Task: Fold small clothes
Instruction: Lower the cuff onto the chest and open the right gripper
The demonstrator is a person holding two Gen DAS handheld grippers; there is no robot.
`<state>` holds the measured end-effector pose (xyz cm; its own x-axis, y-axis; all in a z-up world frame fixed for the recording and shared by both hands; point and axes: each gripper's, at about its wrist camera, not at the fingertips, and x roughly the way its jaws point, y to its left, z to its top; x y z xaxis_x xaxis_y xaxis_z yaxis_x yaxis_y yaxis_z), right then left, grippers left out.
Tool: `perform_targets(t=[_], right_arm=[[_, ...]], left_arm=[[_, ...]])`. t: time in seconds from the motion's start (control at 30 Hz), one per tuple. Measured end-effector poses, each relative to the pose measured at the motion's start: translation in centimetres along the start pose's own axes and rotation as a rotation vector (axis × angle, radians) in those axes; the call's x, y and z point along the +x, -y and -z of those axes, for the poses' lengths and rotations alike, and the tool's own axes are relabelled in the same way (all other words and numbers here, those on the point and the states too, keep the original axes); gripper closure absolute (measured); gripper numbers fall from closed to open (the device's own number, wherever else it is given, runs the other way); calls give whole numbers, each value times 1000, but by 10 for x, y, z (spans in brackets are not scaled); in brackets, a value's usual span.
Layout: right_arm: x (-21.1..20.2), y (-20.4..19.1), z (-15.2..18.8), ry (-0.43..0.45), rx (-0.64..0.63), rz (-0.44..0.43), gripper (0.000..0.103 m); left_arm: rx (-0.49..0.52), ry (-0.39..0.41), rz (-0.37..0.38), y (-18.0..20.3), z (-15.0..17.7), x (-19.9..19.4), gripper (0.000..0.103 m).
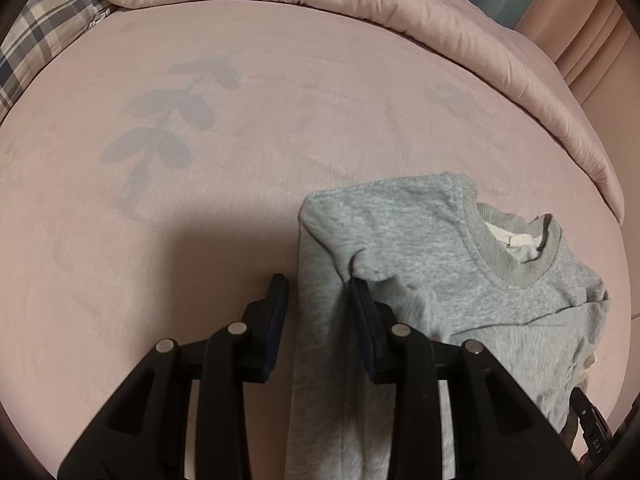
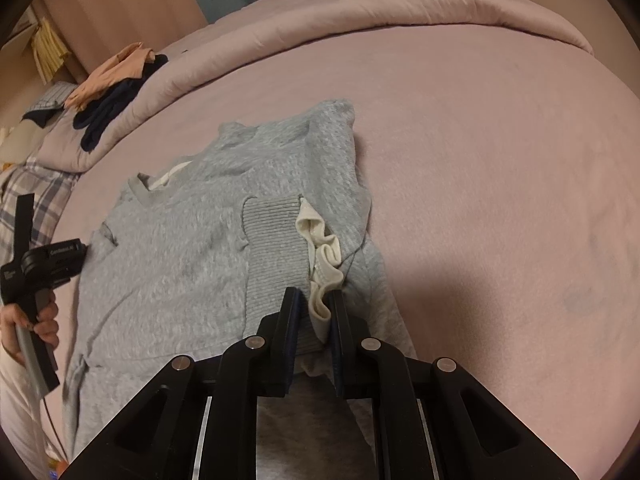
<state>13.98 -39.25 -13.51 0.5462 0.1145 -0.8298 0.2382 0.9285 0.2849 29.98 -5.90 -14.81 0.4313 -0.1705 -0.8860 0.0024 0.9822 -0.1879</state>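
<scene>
A small grey sweatshirt [image 1: 420, 248] lies partly folded on the pink bed sheet [image 1: 200, 240], its ribbed neckline [image 1: 500, 264] towards the right. My left gripper [image 1: 320, 292] stands open astride the garment's folded left edge; the right pad rests against the cloth and the left pad stands clear of it. In the right wrist view the sweatshirt [image 2: 180, 260] spreads to the left, a ribbed cuff [image 2: 272, 232] with white lining [image 2: 324, 248] lying on top. My right gripper [image 2: 314, 300] is shut on that white-lined cuff. A hand [image 2: 44, 324] holds the left gripper's handle at the far left.
A rolled pink duvet [image 1: 400, 4] borders the far side of the bed. Dark clothes [image 2: 108, 116] and peach clothes [image 2: 116, 72] lie on the duvet [image 2: 360, 12]. A plaid pillow [image 1: 36, 36] sits at the far left. Bare sheet [image 2: 500, 160] stretches to the right.
</scene>
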Motion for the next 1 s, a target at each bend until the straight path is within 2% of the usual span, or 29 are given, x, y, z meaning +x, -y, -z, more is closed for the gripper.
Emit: perform_targets(t=[0.57,0.77,1.0], right_arm=[[0,0,2,16,17,4,93],[0,-1,2,18,20,15,93],[2,-3,2,19,20,24,93]], left_arm=[[-34,-18,12,-3,-6,1,70],[-90,-30,55,-11,-8,-1,69],[-41,-30,23,-4,9,-24,69]])
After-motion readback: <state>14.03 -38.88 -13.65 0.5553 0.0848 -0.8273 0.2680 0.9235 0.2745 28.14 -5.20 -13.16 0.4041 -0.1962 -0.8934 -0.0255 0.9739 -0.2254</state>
